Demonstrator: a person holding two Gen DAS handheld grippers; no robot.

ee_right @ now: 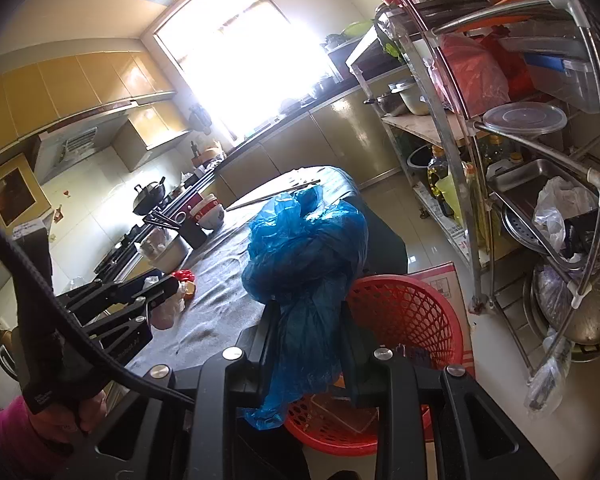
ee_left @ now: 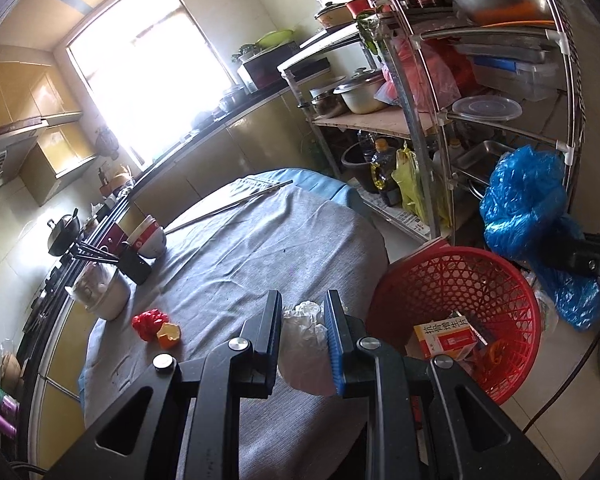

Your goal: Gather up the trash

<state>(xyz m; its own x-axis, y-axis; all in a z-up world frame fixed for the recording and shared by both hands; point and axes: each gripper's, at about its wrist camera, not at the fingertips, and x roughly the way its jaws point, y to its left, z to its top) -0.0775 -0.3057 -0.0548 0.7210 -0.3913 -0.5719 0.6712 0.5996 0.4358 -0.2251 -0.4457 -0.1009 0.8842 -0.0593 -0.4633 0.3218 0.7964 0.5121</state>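
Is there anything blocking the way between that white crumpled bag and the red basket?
Nothing visible does. The left gripper holds the white bag above the table edge, and the red basket sits open-topped just beside it. The blue bag hangs in the right gripper over the basket's far side.

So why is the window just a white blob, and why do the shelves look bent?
In both wrist views the window is blown out by daylight, washing out the counter beneath it. The fisheye lens bows the metal rack in the right wrist view and rounds the grey-clothed table in the left. Corners fall black in both views; nearby things stay fairly sharp.
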